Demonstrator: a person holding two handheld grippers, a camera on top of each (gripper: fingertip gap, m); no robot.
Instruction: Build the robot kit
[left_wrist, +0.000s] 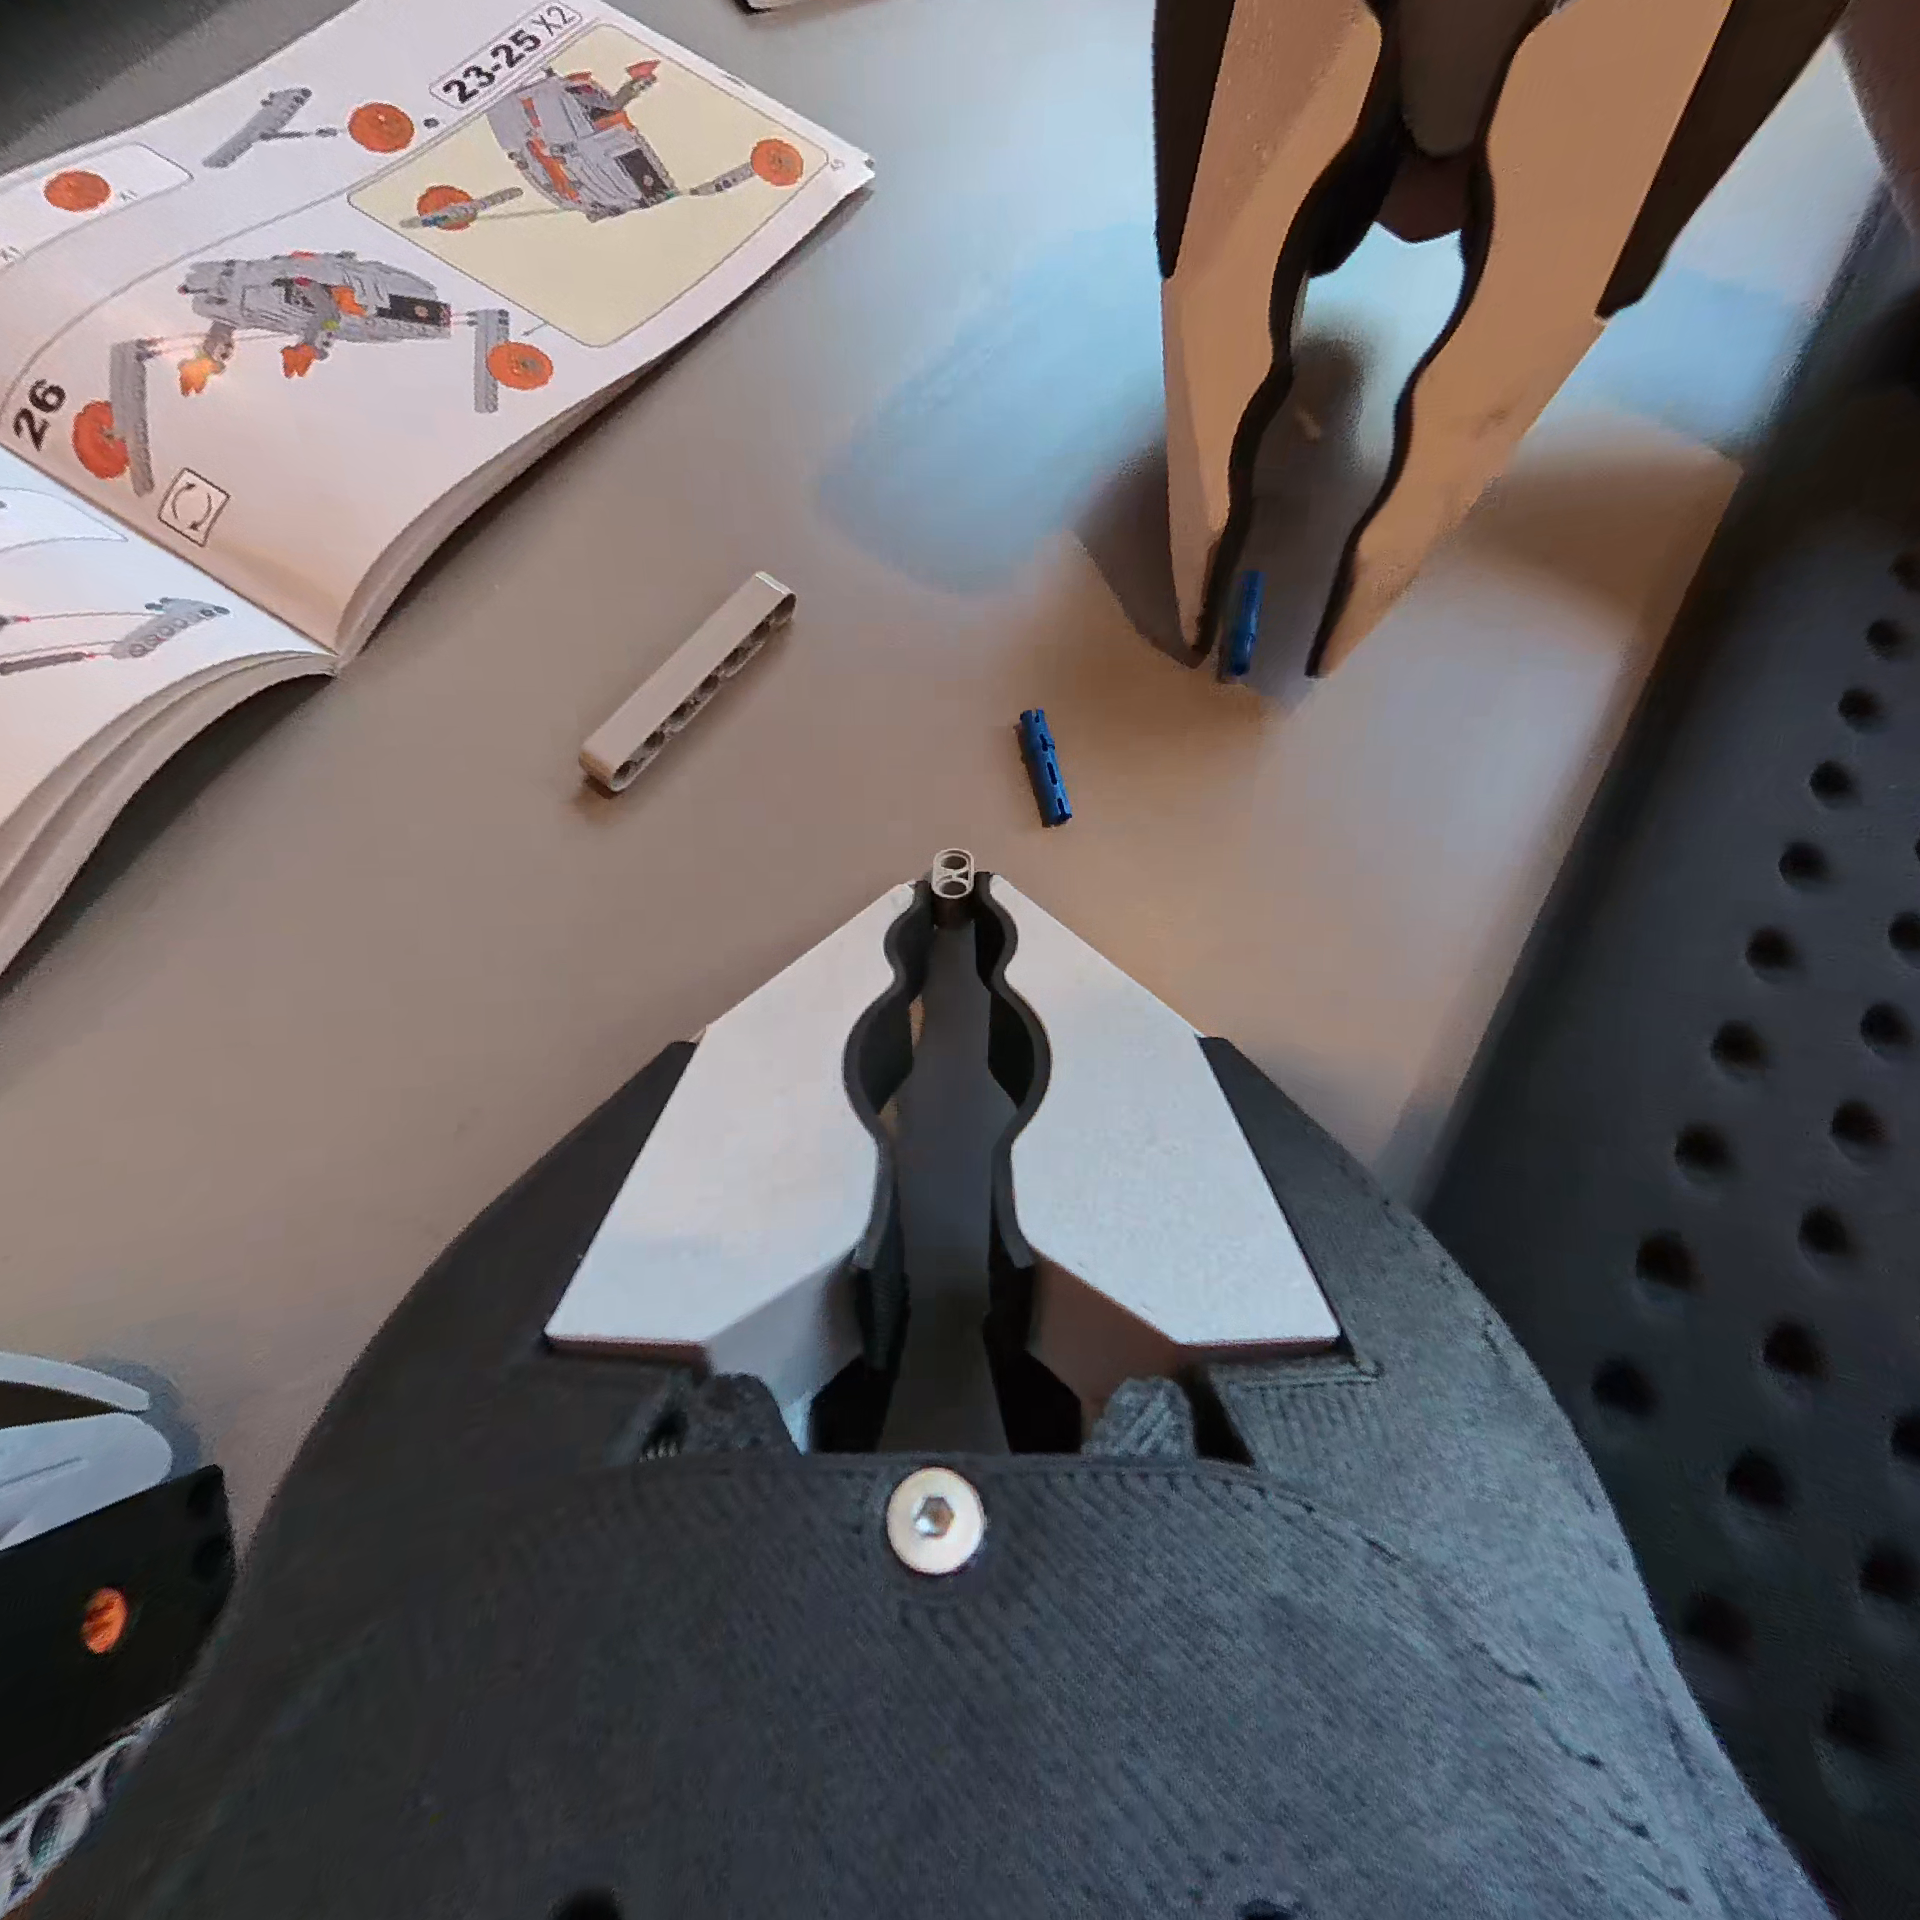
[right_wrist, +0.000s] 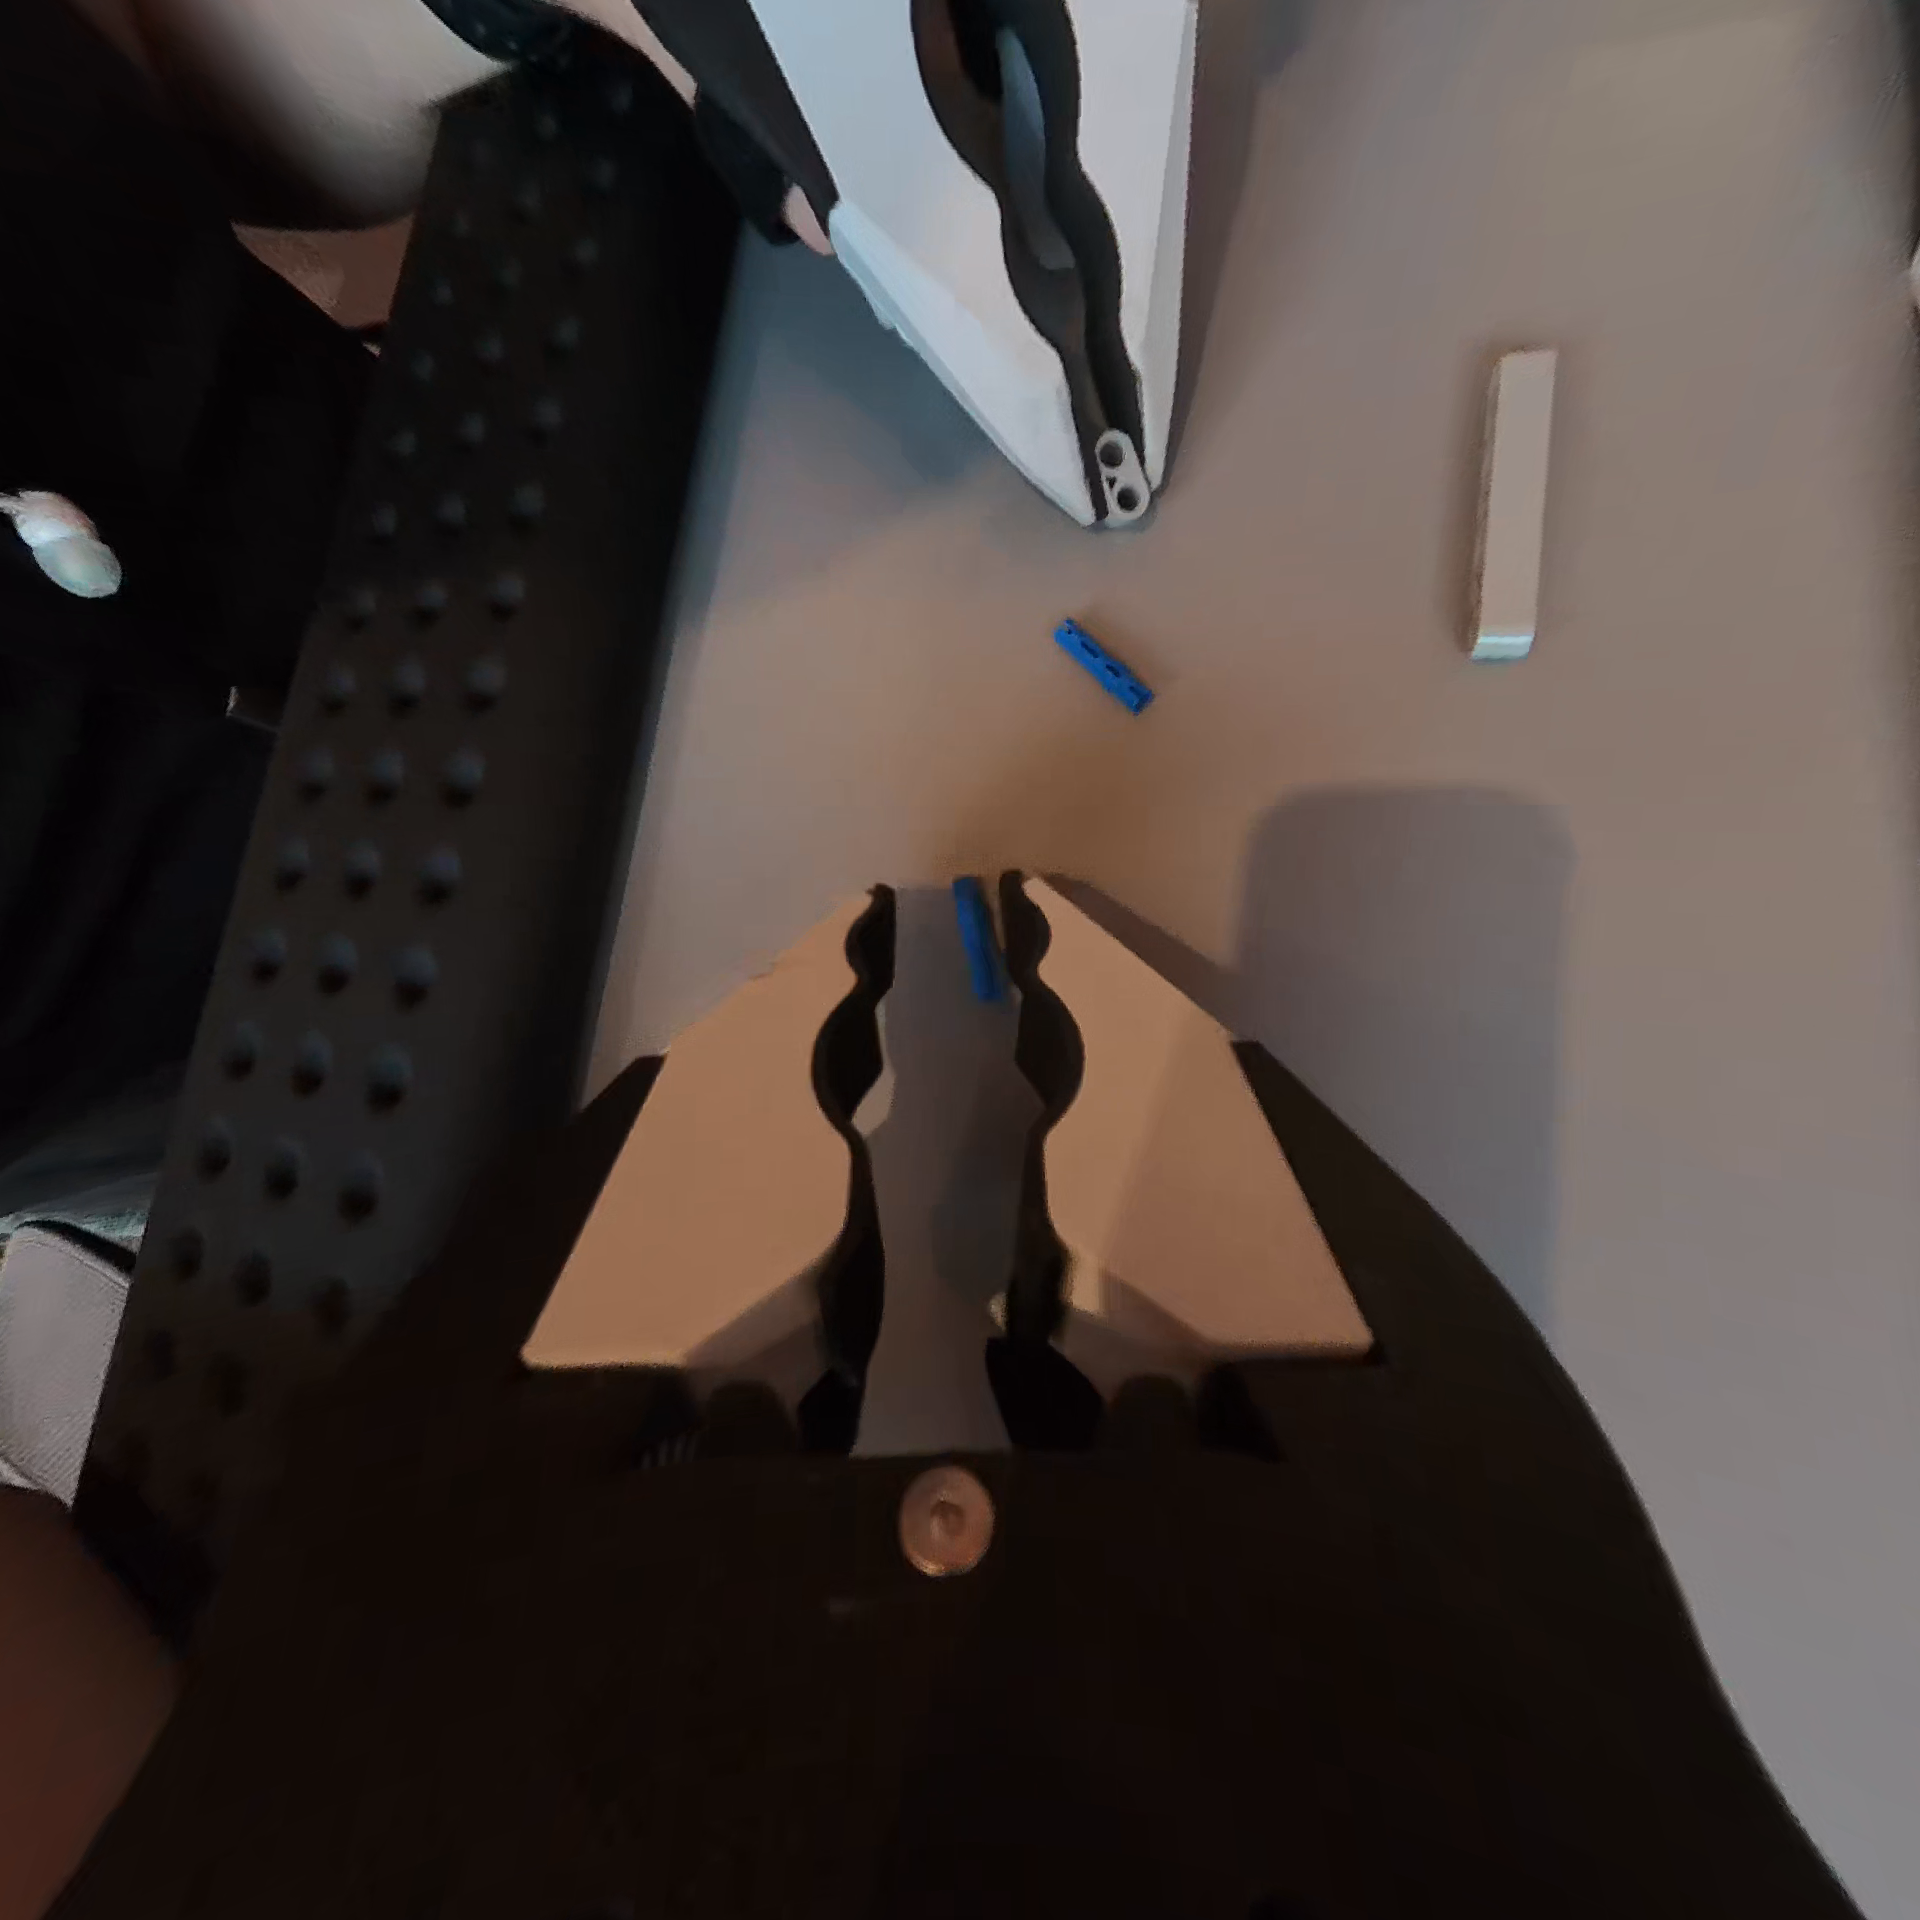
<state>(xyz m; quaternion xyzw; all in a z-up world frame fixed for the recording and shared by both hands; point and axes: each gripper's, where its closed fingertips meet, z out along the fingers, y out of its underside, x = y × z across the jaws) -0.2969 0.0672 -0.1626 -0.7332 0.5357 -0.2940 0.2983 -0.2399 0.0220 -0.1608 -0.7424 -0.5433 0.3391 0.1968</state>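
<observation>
Blue pin: a short blue plastic connector pin (right_wrist: 979, 938) lies on the grey table (right_wrist: 1351, 1039) between the right gripper (right_wrist: 943, 885) fingers, jaws parted, not yet pinching.
Advice: centre the pin, then close squarely.
Left gripper (left_wrist: 954, 883): clenched on a small grey two-hole connector (left_wrist: 953, 871).
Nearby: second blue pin (left_wrist: 1045, 767), grey beam (left_wrist: 688, 684), open instruction booklet (left_wrist: 312, 312).
Unclear: pin's contact with the right pad.
</observation>
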